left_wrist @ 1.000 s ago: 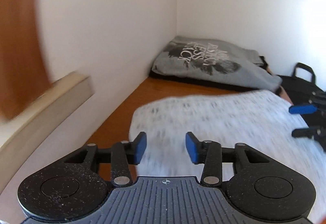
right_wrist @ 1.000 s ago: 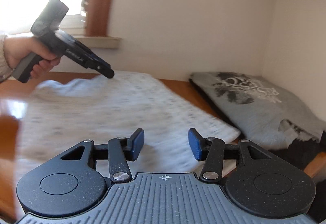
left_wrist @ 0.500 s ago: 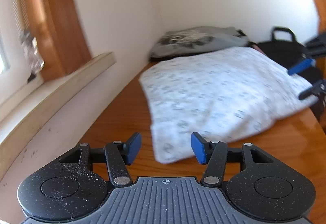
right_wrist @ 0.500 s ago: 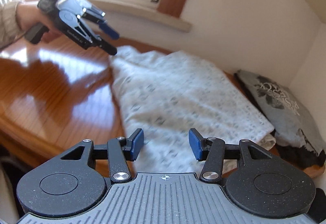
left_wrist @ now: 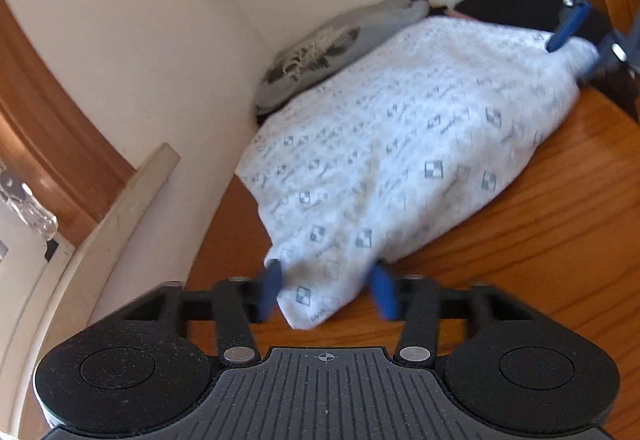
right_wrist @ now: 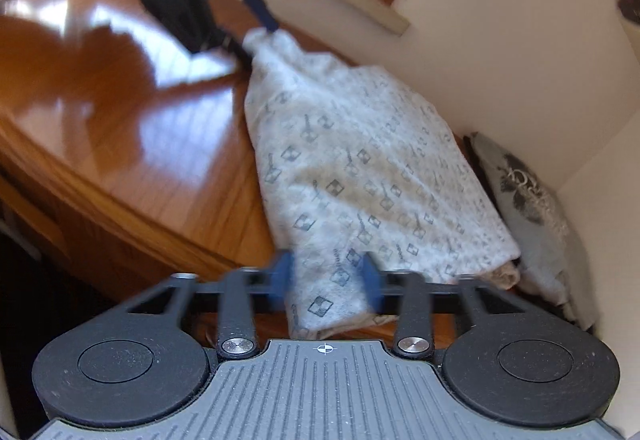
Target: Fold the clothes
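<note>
Closing in on both ends at once: your left gripper (left_wrist: 326, 290) has one corner of the white patterned shirt (left_wrist: 400, 144) between its jaws, which are coming together on it, and your right gripper (right_wrist: 326, 276) is doing the same at the opposite corner. The shirt lies on the table (left_wrist: 540, 224), long axis stretched straight between your hands, so neither's nearer. Beyond it sits a folded grey shirt (left_wrist: 320, 52) by the wall.

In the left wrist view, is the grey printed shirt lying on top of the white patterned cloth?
No. The grey printed shirt lies behind the white patterned cloth, in the corner by the wall, not on it.
</note>
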A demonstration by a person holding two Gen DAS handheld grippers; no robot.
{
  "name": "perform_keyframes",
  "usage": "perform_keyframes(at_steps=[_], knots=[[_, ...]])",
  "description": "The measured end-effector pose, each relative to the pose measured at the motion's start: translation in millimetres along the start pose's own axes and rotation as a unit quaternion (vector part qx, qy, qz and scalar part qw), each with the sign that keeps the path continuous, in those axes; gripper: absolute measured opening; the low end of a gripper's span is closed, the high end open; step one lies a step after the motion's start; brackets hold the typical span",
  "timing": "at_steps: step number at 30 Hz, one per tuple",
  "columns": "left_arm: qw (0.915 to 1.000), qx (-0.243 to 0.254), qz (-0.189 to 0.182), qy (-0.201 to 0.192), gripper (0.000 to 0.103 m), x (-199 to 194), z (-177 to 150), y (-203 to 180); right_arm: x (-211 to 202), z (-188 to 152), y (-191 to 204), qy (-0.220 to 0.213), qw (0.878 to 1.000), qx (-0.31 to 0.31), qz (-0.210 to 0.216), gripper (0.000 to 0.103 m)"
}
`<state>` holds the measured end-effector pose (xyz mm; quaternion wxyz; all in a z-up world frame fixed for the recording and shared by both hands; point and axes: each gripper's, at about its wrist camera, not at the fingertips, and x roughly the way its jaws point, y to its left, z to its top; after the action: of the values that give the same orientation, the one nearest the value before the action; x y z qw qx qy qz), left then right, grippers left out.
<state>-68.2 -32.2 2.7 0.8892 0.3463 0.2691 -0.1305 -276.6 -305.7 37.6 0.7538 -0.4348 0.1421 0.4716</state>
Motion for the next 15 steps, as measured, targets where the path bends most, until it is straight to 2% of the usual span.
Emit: perform_keyframes(at_steps=[1, 2, 6, 8, 10, 13, 15], knots=[[0.9999, -0.009, -0.005, 0.008, 0.014, 1, 0, 3, 1, 0, 0, 0.0, 1.0, -0.004, -0.004, 0.015], [0.9997, -0.017, -0.01, 0.017, 0.011, 2, 0, 6, 1, -1, -2, 0.0, 1.0, -0.006, -0.005, 0.015], [0.9989, -0.033, -0.021, 0.026, 0.01, -7, -8, 20, -18, 1, -23, -0.025, 0.997, 0.055, 0.049, 0.011], [0.9983, -0.039, -0.028, 0.032, 0.01, -10, -14, 25, -20, 1, -24, -0.027, 0.995, 0.062, 0.073, 0.011], [0.9969, -0.059, -0.042, 0.031, 0.011, -17, -19, 32, -18, 0, -22, -0.026, 0.995, 0.056, 0.079, 0.013], [0.9923, -0.101, -0.066, 0.028, 0.023, -28, -25, 48, -21, -5, -36, -0.032, 0.991, 0.092, 0.093, 0.025], [0.9879, -0.137, -0.072, 0.013, 0.041, -37, -27, 63, -26, -11, -54, -0.042, 0.985, 0.131, 0.101, 0.033]])
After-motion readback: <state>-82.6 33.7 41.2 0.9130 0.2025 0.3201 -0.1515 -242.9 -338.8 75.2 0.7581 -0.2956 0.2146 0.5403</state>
